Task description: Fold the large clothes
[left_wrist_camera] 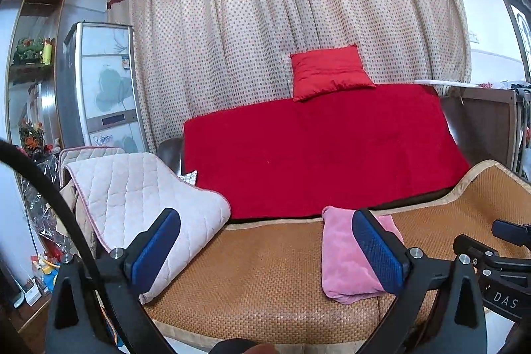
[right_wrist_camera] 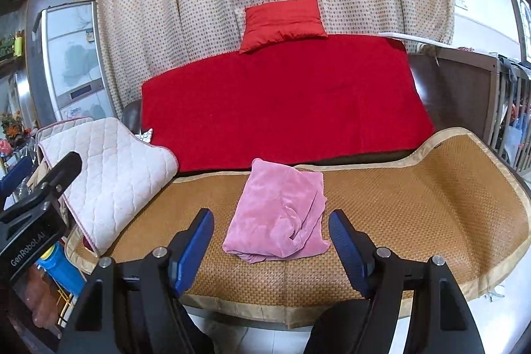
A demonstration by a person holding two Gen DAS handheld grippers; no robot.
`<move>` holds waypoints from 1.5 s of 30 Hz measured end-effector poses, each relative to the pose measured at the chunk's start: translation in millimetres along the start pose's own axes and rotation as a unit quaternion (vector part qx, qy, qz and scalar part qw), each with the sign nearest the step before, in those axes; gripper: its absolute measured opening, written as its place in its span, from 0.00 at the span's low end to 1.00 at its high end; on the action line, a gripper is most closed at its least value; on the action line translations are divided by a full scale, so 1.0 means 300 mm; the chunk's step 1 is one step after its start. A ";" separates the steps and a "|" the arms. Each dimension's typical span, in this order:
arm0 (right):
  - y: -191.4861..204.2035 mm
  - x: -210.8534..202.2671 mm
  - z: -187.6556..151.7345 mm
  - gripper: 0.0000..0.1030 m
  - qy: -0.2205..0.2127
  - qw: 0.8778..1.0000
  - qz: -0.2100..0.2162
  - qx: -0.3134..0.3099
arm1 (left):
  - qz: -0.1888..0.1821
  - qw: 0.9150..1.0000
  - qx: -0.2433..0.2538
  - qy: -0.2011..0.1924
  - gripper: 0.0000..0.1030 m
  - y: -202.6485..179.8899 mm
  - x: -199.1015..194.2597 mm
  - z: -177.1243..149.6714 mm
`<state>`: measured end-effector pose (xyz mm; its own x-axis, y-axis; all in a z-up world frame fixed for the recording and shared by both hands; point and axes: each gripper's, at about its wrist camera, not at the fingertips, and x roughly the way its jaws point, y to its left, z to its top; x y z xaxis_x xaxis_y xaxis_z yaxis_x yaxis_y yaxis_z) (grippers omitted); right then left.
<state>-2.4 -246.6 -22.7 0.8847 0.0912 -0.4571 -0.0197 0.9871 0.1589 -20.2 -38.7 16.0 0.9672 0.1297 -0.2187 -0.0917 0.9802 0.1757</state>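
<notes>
1. Left wrist view: the left gripper [left_wrist_camera: 265, 249] hangs above the mat [left_wrist_camera: 265, 271] with fingers [left_wrist_camera: 156, 249] spread wide and nothing between them. It touches no fabric.
2. Same view: the garment [left_wrist_camera: 345, 261], pink and plush, lies as a compact folded bundle on the mat, partly behind the right-hand finger. It sits near the red cover [left_wrist_camera: 315, 155] draped over the sofa back.
3. Same view: a quilted pad [left_wrist_camera: 142, 198] is draped over the sofa's arm, its lower edge lying on the mat, well apart from the garment. A red cushion [left_wrist_camera: 328, 72] leans on the curtain [left_wrist_camera: 282, 22] behind.
4. Right wrist view: the right gripper [right_wrist_camera: 270, 251] is aimed at the garment [right_wrist_camera: 282, 214], fingers [right_wrist_camera: 195, 251] spread either side of its near edge, gripping nothing.
5. Same view: the garment rests flat near the centre of the mat [right_wrist_camera: 415, 204], layers stacked, with a loose crease at its near right corner.
6. Judgement: both grippers being empty and clear of a squared bundle suggests the fold is done or nearly so. The loose corner may want smoothing.
</notes>
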 end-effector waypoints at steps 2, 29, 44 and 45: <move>0.006 0.005 -0.005 0.73 0.002 1.000 -0.002 -0.001 | 0.002 1.000 -0.001 0.002 1.00 0.001 0.004 -0.004; 0.064 0.045 -0.036 0.73 0.020 1.000 -0.016 -0.003 | -0.011 1.000 -0.003 0.029 1.00 0.016 0.039 -0.038; 0.081 0.060 -0.036 0.73 0.022 1.000 -0.017 -0.003 | -0.015 0.999 -0.002 0.033 1.00 0.011 0.035 -0.044; 0.081 0.059 -0.035 0.73 0.022 1.000 -0.017 -0.003 | -0.016 0.999 -0.002 0.033 1.00 0.011 0.036 -0.045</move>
<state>7.9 -219.6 -36.3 0.8635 0.0630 -0.5004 0.0076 0.9904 0.1379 -13.3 -32.0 1.2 0.9517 0.1085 -0.2873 -0.0626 0.9844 0.1647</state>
